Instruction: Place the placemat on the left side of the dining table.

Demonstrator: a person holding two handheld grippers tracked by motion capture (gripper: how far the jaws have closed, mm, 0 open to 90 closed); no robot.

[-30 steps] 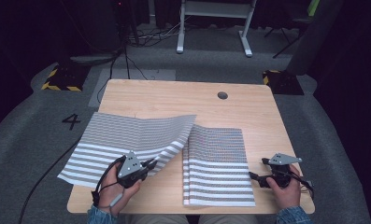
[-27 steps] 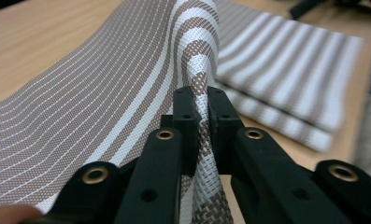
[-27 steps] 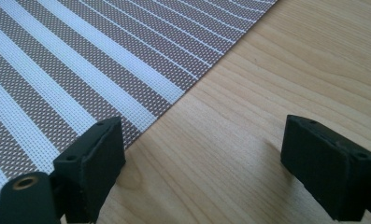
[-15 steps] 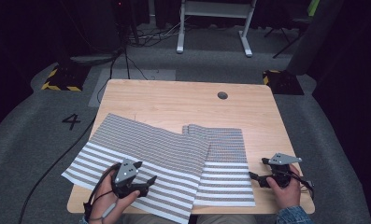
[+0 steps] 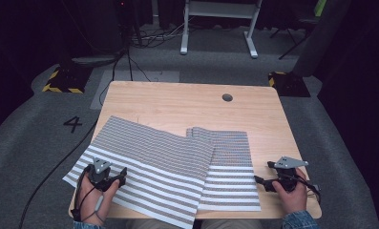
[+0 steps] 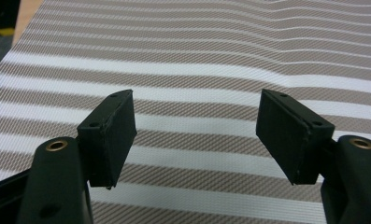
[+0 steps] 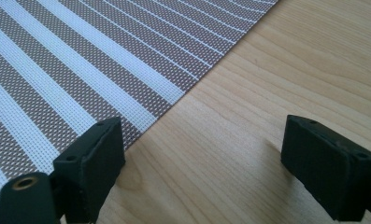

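- The left hand-held gripper [image 5: 121, 172] sat low over the near-left part of the striped mat [image 5: 149, 167], its jaws just sprung apart and standing wide with nothing between them; in the left gripper view the pads [image 6: 109, 137] hung over stripes without pinching any.
- The striped mat lay opened out across the left and middle of the worktop [image 5: 177, 98], stripes running left to right, its left corner [image 5: 68, 177] overhanging the edge. It lay directly beneath and to the right of that gripper, so the left hand was plainly the nearer one.
- A second striped mat [image 5: 230, 176] lay to the right, its left edge tucked under the first; how far it ran underneath was hidden.
- The right hand-held gripper [image 5: 258, 180] rested open on bare wood just beside that mat's right edge [image 7: 174, 100].
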